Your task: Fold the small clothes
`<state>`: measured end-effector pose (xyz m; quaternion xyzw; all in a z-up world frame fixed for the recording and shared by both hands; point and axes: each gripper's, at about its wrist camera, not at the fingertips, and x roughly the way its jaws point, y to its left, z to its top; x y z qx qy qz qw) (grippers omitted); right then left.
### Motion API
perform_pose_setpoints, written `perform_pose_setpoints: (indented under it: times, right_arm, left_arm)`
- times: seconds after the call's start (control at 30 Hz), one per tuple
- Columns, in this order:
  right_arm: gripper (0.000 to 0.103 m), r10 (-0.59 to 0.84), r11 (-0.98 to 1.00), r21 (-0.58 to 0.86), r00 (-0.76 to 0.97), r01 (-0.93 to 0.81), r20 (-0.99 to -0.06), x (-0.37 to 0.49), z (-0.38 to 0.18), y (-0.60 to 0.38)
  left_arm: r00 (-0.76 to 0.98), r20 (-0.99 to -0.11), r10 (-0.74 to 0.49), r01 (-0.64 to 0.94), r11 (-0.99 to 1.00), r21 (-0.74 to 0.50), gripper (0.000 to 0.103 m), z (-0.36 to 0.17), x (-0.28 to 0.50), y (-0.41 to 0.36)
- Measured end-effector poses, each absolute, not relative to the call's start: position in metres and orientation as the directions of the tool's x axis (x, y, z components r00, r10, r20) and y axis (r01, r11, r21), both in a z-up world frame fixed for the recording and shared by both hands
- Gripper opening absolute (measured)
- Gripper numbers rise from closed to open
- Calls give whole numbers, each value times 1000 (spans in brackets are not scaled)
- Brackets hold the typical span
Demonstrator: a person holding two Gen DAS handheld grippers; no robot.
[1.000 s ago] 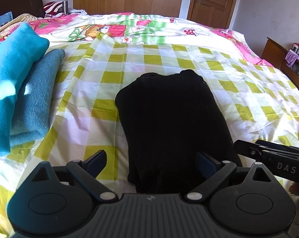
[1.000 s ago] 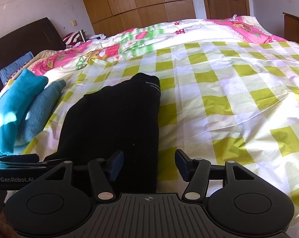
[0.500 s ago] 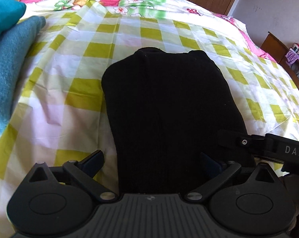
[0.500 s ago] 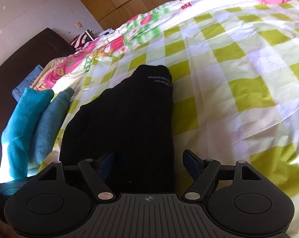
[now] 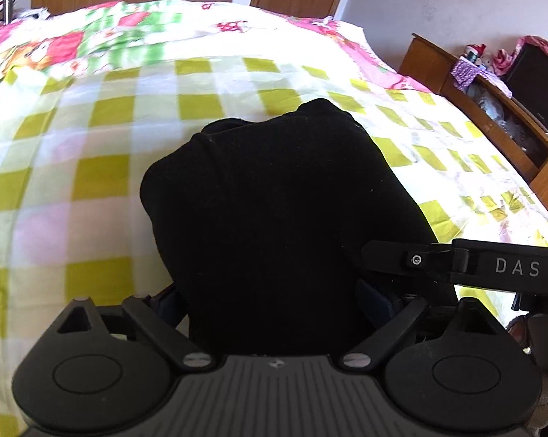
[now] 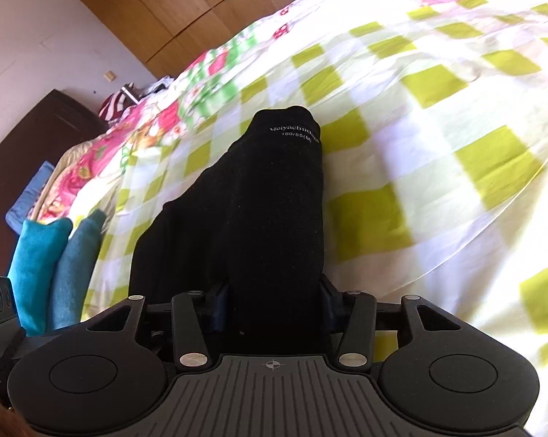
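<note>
Garment (image 5: 274,211) first: black knit piece, lying on the green-checked bedsheet (image 5: 103,178), its near hem right under both tools. From the right wrist view I read a printed size label near the far end, so that end looks like the neck or waistband; the piece already appears narrowed lengthwise, sides brought in, though I can't confirm how many layers are stacked. My left gripper (image 5: 274,298) straddles the near edge with its fingers spread wide on either side of the cloth; the pads look clear of it, so I call it released, not gripping. My right gripper (image 6: 274,302) is closing now, with the near right portion of the garment between its fingers; the fabric bunches up between the pads, but whether they press firmly yet I can't tell. The right tool's arm shows in the left view just beside the garment's right edge. Two folded blue towels (image 6: 55,269) sit well apart toward the headboard side, possibly finished items. My judgement: early-to-mid fold. Left to do: secure both near corners, carry the hem toward the labelled end, flatten, set aside.
</note>
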<state>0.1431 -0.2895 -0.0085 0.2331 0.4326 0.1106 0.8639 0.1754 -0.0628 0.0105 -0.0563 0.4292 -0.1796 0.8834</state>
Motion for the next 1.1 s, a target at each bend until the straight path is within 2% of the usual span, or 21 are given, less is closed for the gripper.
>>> perform_pose_setpoints:
  times: [0.13,0.3,0.43,0.6,0.67,0.77,0.9,1.0,1.1]
  right_arm:
    - [45,327,901,433,633,15,-702,158,6,-319]
    - [44,253,930,366,653,40,-714,175,11,-355]
    - [59,177,944,311,629,110,-757,176,-6,-369]
    - [59,91,952,275,734,134,-673,134,22,-367]
    - [60,97,961,261,767,94,-634,119,33,-360]
    - [60,119,979,204,748,23,-653,109,30,-338]
    - [62,80,994,109,698,-2,-712,105,3,-321]
    - [62,98,985,167,697,32,-710,107,4,-333]
    - [61,103,979,195,706,52,-701,103,13,-347]
  left_arm:
    - [576,-713,-400,324,912,-251,100,22,194,-99]
    - [556,-720,-415,376,898,-227,102,19,213,-141]
    - [553,-746,-371,364,913,-184,103,10,206,-146]
    - [579,-741,-339,287,936,-204,103,21,190,-118]
    - [582,-748,-320,279,942,-186,103,22,183,-112]
    - [606,-743,-284,270,952,-144,103,24,169,-104]
    - [598,-730,-329,241,943,-228,103,32,164,-93]
    - [629,-709,-320,253,946,-202,103,39,157,-95]
    - [607,-740,-289,271,951,-149,103,28,151,-101]
